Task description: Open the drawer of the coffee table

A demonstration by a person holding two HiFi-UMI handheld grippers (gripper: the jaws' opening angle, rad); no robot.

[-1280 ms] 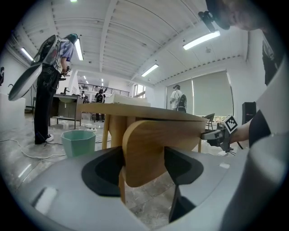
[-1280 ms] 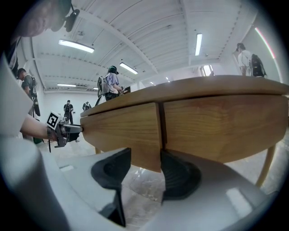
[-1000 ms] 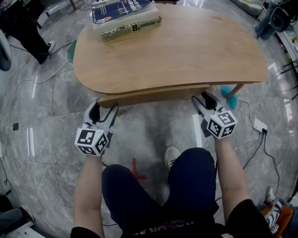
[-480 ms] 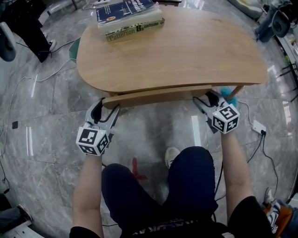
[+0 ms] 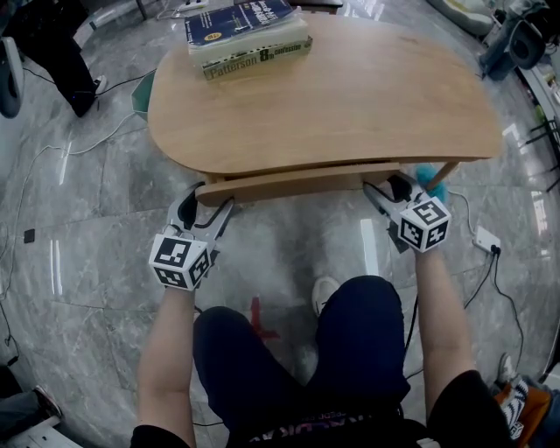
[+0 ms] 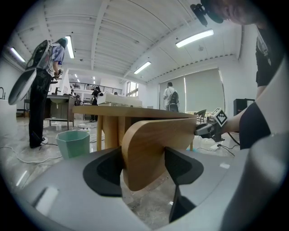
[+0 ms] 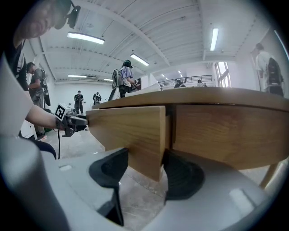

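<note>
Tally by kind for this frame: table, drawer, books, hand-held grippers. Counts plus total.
coffee table: 1
drawer: 1
books: 2, blue book stacked on thick book
hand-held grippers: 2, left hand-held gripper, right hand-held gripper
total: 6

coffee table top (image 5: 350, 96): warm light wood, faint grain
drawer front (image 5: 297, 181): same honey wood, bit darker in the shade
top book (image 5: 236, 19): dark navy cover, white lettering
lower book (image 5: 258, 54): pale olive spine, dark print
floor (image 5: 87, 245): glossy grey marble look, paler veins
floor mark (image 5: 256, 319): red
left gripper (image 5: 207, 203) and right gripper (image 5: 389, 188): grey shells, black pads, white cubes with black square markers
bin (image 6: 72, 143): mint green
trousers (image 5: 262, 367): dark navy
shoe (image 5: 324, 293): off-white
teal thing (image 5: 429, 179) by the table leg: bright teal, can't tell what it is
</note>
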